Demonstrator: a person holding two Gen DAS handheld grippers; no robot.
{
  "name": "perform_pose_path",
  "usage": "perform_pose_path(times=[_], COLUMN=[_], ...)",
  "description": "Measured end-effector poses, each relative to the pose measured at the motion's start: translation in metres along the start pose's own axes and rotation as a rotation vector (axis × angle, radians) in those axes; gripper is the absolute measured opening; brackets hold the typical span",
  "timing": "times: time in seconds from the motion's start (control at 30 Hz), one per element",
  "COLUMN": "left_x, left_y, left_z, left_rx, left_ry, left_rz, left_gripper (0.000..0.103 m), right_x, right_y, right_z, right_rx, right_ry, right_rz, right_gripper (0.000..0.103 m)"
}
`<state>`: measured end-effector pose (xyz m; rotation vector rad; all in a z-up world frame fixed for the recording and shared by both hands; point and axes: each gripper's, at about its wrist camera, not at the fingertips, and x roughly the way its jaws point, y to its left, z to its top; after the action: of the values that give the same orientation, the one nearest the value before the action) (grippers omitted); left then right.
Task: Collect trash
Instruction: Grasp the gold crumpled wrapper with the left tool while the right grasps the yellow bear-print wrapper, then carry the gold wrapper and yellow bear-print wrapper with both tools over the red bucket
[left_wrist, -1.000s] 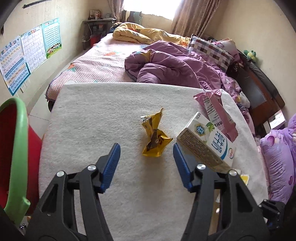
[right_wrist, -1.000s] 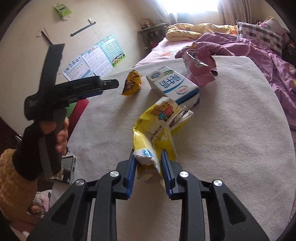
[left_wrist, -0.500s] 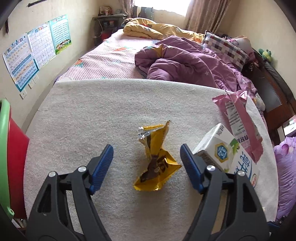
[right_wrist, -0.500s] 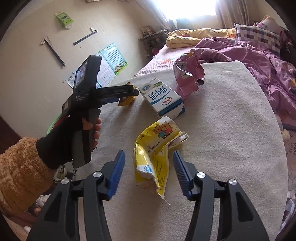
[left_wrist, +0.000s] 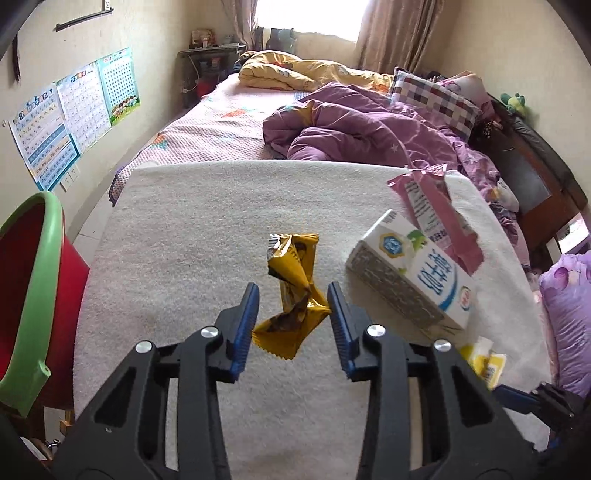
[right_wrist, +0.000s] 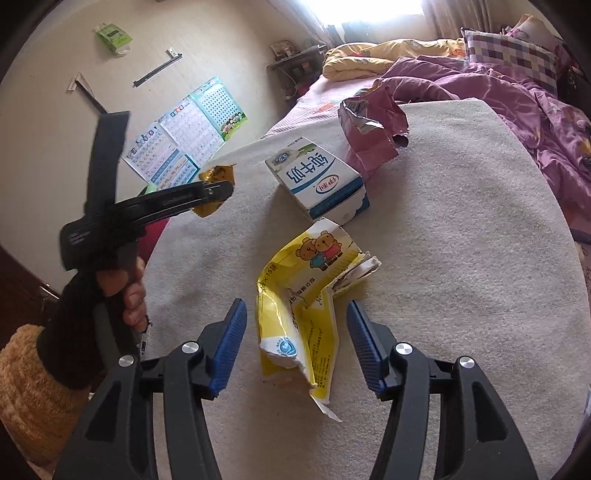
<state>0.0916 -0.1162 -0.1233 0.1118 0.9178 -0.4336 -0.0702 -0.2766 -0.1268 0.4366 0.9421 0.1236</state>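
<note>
Left gripper (left_wrist: 291, 314): blue-padded jaws closing around crumpled gold foil snack wrapper (left_wrist: 293, 295); wrapper between pads, right pad touching its twisted edge, left pad at its lower corner, firm clamp not confirmed. White-and-blue milk carton (left_wrist: 413, 284) lies just right of this claw; torn pink foil bag (left_wrist: 436, 221) beyond carton. Red bucket with green rim (left_wrist: 33, 288) far left, off cream table cloth (left_wrist: 184, 240).

Right gripper (right_wrist: 297, 332): jaws apart, straddling torn yellow bear-print bag (right_wrist: 303, 295), pads clear of it.
</note>
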Motion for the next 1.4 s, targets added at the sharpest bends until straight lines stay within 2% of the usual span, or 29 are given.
perform_pose_path(times=[0.13, 0.2, 0.33, 0.37, 0.4, 0.43, 0.63, 0.93, 1.17, 1.4], left_x=[-0.033, -0.045, -0.057, -0.059, -0.061, -0.061, -0.068, -0.074, -0.087, -0.106], left_y=[-0.008, -0.009, -0.009, -0.010, -0.011, -0.011, -0.006, 0.010, 0.044, 0.094], left_z=[-0.009, -0.016, -0.027, -0.030, -0.032, -0.034, -0.041, -0.052, -0.054, -0.050], left_rx=[0.010, -0.009, -0.045, -0.047, -0.041, -0.033, -0.024, -0.006, -0.002, -0.009], left_ry=[-0.054, -0.067, -0.056, -0.051, -0.051, -0.053, -0.062, -0.057, -0.072, -0.115], left_rz=[-0.028, -0.045, -0.071, -0.077, -0.078, -0.074, -0.096, -0.144, -0.146, -0.095], left_gripper=[0.037, 0.037, 0.037, 0.037, 0.037, 0.037, 0.037, 0.037, 0.037, 0.037], right_x=[0.006, 0.008, 0.013, 0.014, 0.015, 0.015, 0.009, 0.010, 0.017, 0.030], right_y=[0.005, 0.010, 0.016, 0.017, 0.018, 0.019, 0.036, 0.064, 0.092, 0.131], right_z=[0.000, -0.001, -0.003, -0.003, -0.003, -0.003, 0.000, -0.002, -0.001, -0.001], right_rx=[-0.002, -0.006, -0.014, -0.015, -0.014, -0.014, -0.024, -0.024, -0.031, -0.045], right_ry=[0.008, 0.011, 0.013, 0.011, 0.007, 0.004, -0.060, -0.083, -0.096, -0.101], right_rz=[-0.005, -0.009, -0.025, -0.035, -0.047, -0.055, -0.051, -0.064, -0.073, -0.070], right_gripper=[0.055, 0.059, 0.061, 0.056, 0.045, 0.041, 0.039, 0.039, 0.039, 0.039])
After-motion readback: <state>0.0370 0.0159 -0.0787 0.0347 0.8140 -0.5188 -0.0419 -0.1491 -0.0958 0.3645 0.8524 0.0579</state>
